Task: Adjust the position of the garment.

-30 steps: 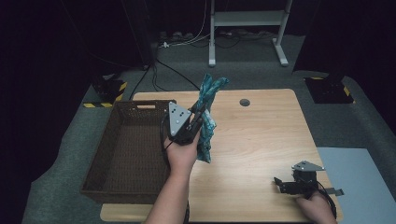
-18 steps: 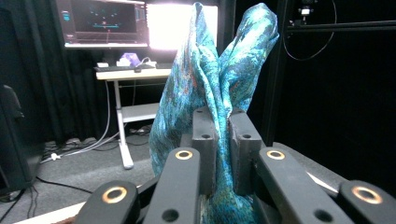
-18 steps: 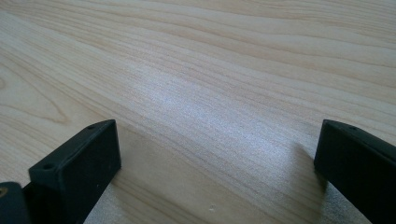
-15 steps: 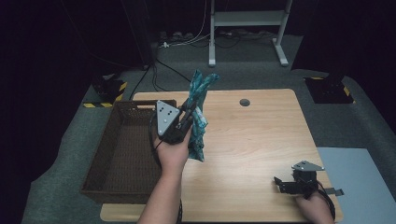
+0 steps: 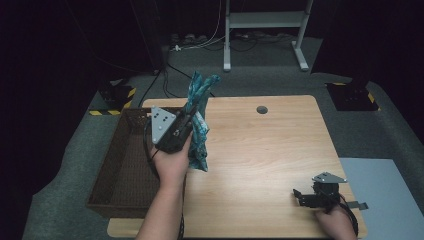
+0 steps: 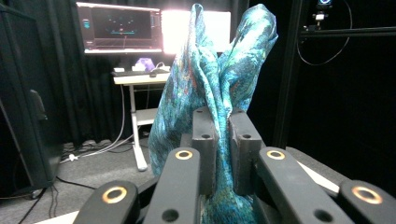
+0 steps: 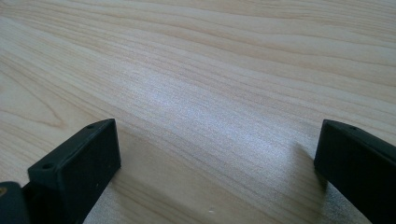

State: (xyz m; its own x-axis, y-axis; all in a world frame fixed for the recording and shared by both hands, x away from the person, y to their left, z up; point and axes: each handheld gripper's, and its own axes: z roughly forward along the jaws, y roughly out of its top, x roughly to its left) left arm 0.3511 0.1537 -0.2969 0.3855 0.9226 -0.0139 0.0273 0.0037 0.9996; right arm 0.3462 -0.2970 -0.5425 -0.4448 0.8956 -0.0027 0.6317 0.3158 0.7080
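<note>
Cloth (image 5: 199, 120) lifted, clamped in left gripper (image 5: 187, 114) at table's (image 5: 280, 150) nine-o'clock edge, beside basket (image 5: 120, 165); drop into basket likely left. Right gripper (image 5: 302, 196) idle, jaws apart, at five o'clock.

Around the worktable: furniture, screens and floor gear

A wooden table (image 5: 280, 150) has a small round dark grommet (image 5: 262, 109) near its far edge. A dark woven basket (image 5: 122, 165) sits against the table's left side. Beyond the table stands a white desk frame (image 5: 262, 35), with cables (image 5: 200, 42) trailing over the grey carpet. Yellow-and-black striped bases (image 5: 116, 95) flank the scene. A lit monitor (image 6: 122, 28) stands above a small desk (image 6: 135, 77).
</note>
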